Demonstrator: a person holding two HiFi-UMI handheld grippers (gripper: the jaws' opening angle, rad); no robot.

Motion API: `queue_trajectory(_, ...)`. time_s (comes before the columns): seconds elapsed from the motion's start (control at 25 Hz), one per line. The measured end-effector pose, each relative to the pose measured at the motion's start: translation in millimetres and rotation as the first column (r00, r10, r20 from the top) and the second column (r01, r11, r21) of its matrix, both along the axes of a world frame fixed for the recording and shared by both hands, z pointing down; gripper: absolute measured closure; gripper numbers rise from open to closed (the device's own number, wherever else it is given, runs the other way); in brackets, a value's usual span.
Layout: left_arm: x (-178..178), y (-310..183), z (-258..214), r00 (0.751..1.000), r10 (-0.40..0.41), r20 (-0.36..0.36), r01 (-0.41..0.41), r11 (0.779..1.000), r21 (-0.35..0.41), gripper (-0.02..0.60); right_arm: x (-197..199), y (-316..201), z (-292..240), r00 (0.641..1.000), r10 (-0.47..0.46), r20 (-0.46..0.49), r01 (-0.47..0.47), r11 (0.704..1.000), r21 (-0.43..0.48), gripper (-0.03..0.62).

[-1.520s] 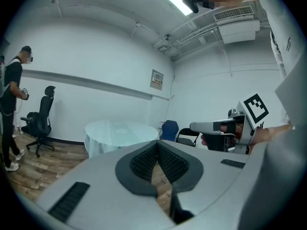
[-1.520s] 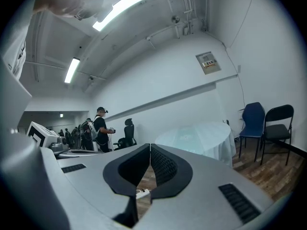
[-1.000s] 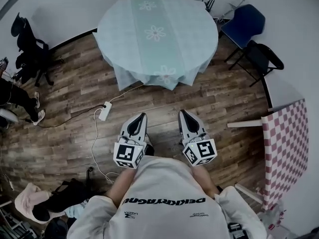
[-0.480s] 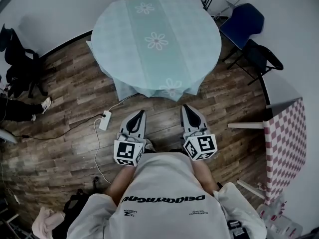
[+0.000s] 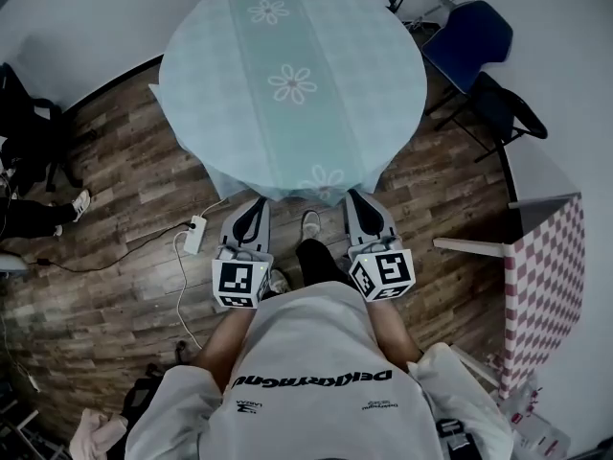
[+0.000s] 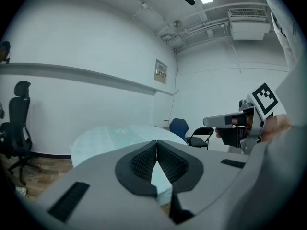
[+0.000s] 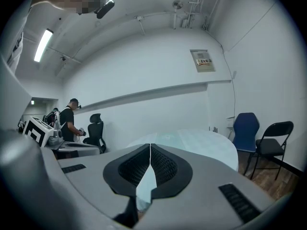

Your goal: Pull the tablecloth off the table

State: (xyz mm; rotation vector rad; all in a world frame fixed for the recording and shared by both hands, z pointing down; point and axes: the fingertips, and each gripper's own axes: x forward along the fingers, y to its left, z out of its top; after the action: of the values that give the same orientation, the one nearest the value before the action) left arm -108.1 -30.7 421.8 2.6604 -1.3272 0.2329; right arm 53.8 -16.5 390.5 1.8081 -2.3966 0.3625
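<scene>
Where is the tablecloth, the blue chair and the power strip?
tablecloth (image 5: 287, 113), head view, on its middle stripe.
blue chair (image 5: 469, 38), head view, on its blue padding.
power strip (image 5: 194, 235), head view, on its white body.

White walls (image 5: 86, 17) over a wood-plank floor (image 5: 115, 190)
Blue chair (image 5: 476, 36) beside black folding chair (image 5: 503, 108); red-checked table (image 5: 551, 276) at the right edge

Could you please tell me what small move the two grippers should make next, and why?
Probably open both jaws and ease them forward onto the hanging near hem of the tablecloth. The left gripper and the right gripper are both shut and empty, with their tips near that hem, and the cloth lies fully spread with nothing gripped yet.
</scene>
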Motion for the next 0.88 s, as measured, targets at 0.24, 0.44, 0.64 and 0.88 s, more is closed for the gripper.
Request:
queue_trajectory(0.24,21.6,-67.9,8.1,0.995,-0.092,0.026,0.093,0.995,-0.021,0.566,32.2,-74.5,8.0,0.999,-0.036,0.013,0.036,0.999,-0.016,0.557)
queue_trajectory(0.44,44.5,-115.8,19.8,0.990,-0.133,0.051,0.136,0.989,-0.050,0.566,57.9,-123.1,25.5,0.999,-0.041,0.013,0.041,0.998,-0.056,0.557)
queue_trajectory(0.64,58.2,-155.5,38.4,0.983,-0.166,0.075,0.172,0.981,-0.085,0.566,74.3,-169.2,47.6,0.998,-0.059,0.007,0.059,0.993,-0.098,0.556)
queue_trajectory(0.88,57.0,-208.1,53.0,0.972,-0.226,0.064,0.232,0.965,-0.123,0.566,90.9,-232.2,69.3,0.999,-0.052,0.009,0.053,0.990,-0.128,0.556)
